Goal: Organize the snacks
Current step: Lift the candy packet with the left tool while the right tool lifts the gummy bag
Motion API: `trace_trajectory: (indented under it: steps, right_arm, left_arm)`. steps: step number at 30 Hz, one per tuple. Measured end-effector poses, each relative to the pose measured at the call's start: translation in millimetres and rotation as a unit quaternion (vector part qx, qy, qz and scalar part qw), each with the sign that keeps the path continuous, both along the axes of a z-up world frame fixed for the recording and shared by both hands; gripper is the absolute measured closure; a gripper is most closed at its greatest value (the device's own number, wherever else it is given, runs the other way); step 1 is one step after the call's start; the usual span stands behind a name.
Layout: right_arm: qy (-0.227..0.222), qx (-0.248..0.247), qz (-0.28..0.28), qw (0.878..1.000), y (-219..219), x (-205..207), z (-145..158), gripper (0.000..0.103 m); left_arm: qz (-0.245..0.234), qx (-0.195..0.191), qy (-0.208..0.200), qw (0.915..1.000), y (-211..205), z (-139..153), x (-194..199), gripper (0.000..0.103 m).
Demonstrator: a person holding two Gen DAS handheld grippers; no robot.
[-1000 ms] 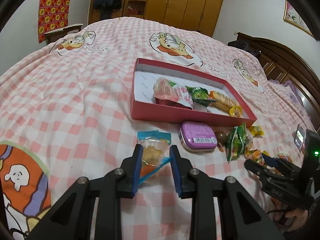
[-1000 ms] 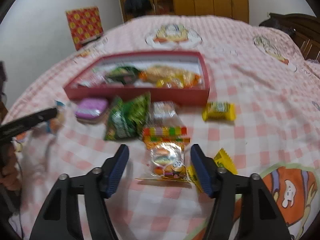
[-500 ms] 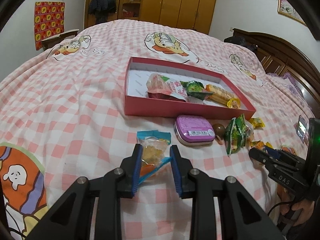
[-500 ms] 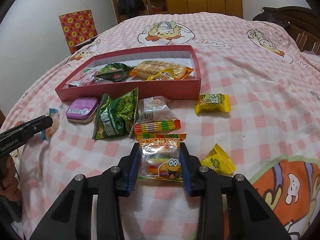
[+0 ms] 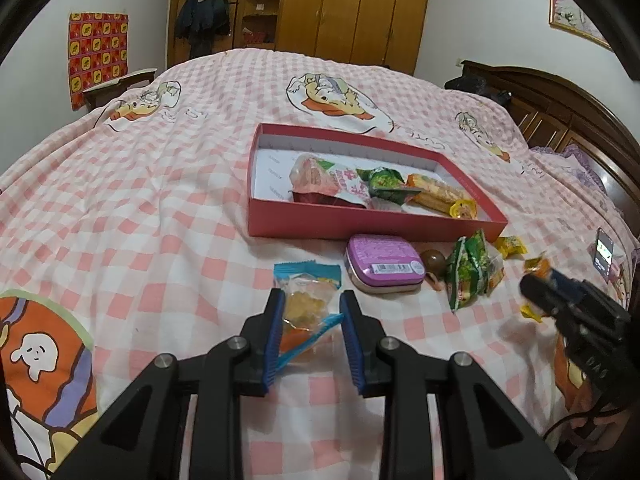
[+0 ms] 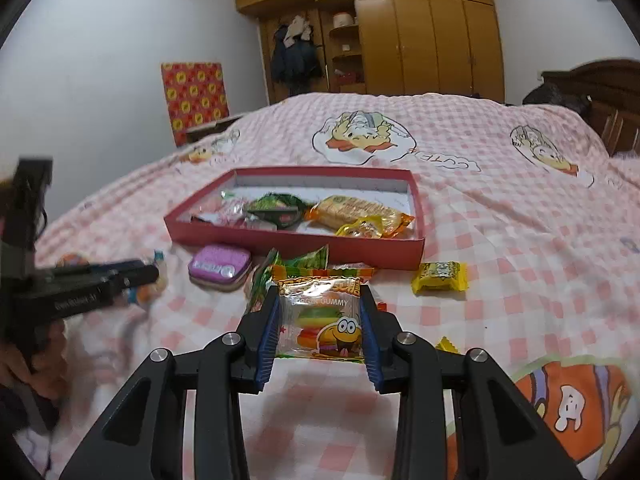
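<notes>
A red box (image 5: 360,222) (image 6: 280,236) on the checked bed holds several snack packets. My left gripper (image 5: 312,310) is shut on a blue-edged clear snack packet (image 5: 306,288) just in front of the box. My right gripper (image 6: 319,310) is shut on a burger gummy packet (image 6: 320,320) and holds it lifted above the bed. Loose on the bed lie a purple tin (image 5: 382,264) (image 6: 219,263), a green pea packet (image 5: 468,272) (image 6: 304,262), a brown ball (image 5: 433,259) and a yellow candy (image 6: 440,278).
A phone (image 5: 603,252) lies at the right of the bed. A dark wooden headboard (image 5: 560,116) stands at the right, a wardrobe (image 6: 420,44) behind the bed. Another yellow candy (image 6: 446,345) lies by my right gripper.
My right gripper closed on the burger gummy packet and lifted it off the bed. My left gripper stayed shut on its packet and drew back slightly.
</notes>
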State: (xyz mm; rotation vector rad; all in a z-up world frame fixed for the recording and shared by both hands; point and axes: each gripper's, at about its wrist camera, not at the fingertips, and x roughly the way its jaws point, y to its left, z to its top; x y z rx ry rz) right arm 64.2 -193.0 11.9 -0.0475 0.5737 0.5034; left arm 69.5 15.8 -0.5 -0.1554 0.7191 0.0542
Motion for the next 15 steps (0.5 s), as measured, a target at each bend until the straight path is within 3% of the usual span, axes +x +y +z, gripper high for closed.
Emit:
trace_trajectory:
  steps: [15]
  right_arm:
    - [0.029, 0.018, -0.014, 0.999, -11, 11, -7, 0.066]
  left_arm:
    - [-0.013, 0.022, -0.025, 0.9994, -10, 8, -9, 0.091]
